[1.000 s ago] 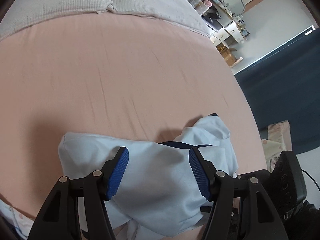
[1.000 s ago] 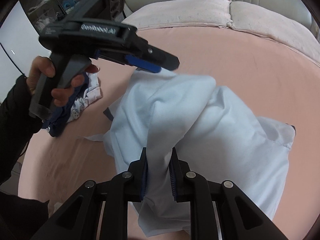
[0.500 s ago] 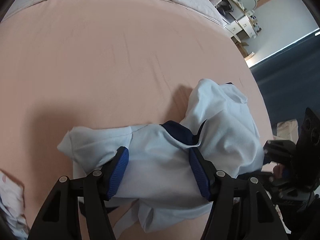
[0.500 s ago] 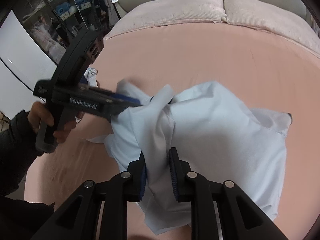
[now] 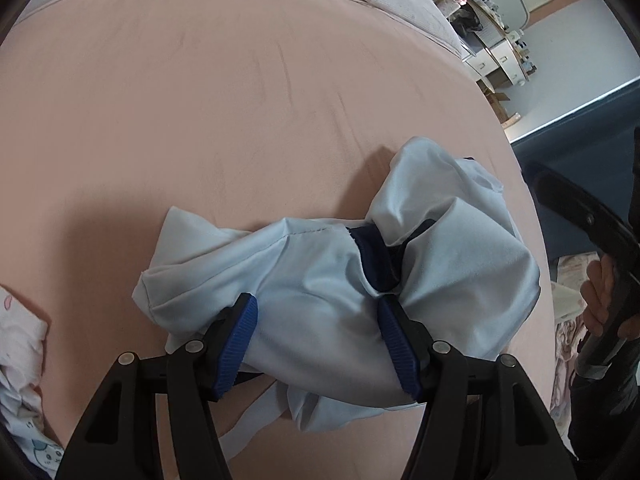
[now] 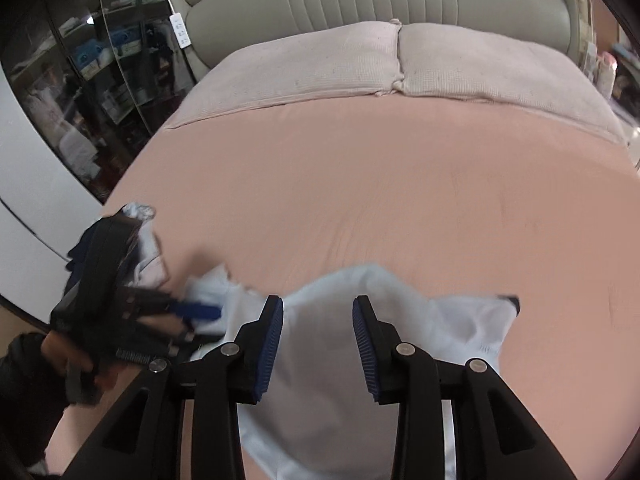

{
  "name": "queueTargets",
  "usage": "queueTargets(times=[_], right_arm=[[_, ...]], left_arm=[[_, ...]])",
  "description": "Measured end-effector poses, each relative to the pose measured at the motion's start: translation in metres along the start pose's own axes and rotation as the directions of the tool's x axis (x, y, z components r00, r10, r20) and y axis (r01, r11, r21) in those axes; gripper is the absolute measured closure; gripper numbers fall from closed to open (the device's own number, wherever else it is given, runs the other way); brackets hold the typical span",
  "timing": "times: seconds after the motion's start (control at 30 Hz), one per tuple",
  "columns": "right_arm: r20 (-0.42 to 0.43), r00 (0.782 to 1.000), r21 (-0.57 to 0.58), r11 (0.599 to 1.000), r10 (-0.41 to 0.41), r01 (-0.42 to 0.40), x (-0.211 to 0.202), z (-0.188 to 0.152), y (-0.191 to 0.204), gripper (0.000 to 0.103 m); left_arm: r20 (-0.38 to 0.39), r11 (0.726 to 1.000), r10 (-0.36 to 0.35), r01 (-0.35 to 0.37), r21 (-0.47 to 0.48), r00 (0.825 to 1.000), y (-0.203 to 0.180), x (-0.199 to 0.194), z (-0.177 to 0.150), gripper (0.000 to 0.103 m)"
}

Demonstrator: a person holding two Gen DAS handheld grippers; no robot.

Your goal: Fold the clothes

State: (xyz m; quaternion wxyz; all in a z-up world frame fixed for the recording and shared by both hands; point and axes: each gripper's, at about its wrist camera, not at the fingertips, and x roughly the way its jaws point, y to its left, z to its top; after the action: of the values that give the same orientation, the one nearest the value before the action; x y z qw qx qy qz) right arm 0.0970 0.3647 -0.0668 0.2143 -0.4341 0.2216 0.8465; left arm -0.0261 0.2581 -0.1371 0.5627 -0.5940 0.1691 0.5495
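One pale blue garment [image 5: 320,280] on bed [image 5: 200,120], left claw [image 5: 316,320] agape, right claw [image 6: 318,328] just opening, unclamped.

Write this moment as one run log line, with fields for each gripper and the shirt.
left gripper: open over shirt | right gripper: jaws just opening, shirt released | light blue shirt: crumpled on pink bed sheet

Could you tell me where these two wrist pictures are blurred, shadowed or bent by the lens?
Right wrist view: the left gripper and the hand holding it are smeared by motion; the pale blue garment is soft, the pillows sharp.
Left wrist view: sharp throughout; a shadow falls on the pink sheet left of the garment.
Both views: fisheye curves the bed edges; corners go black.
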Motion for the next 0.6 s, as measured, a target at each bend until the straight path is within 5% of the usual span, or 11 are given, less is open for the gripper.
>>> queueTargets(times=[0.27, 0.6], right_arm=[[-0.093, 0.994, -0.149, 0.988, -0.049, 0.035, 0.034, 0.003, 0.025, 0.068], [-0.155, 0.987, -0.164, 0.984, 0.036, -0.061, 0.029, -0.042, 0.016, 0.068]], left_arm=[[-0.007, 1.0, 0.024, -0.024, -0.007, 1.0, 0.002, -0.011, -0.006, 0.042], [-0.006, 0.996, 0.094, -0.094, -0.002, 0.996, -0.004, -0.025, -0.001, 0.042]])
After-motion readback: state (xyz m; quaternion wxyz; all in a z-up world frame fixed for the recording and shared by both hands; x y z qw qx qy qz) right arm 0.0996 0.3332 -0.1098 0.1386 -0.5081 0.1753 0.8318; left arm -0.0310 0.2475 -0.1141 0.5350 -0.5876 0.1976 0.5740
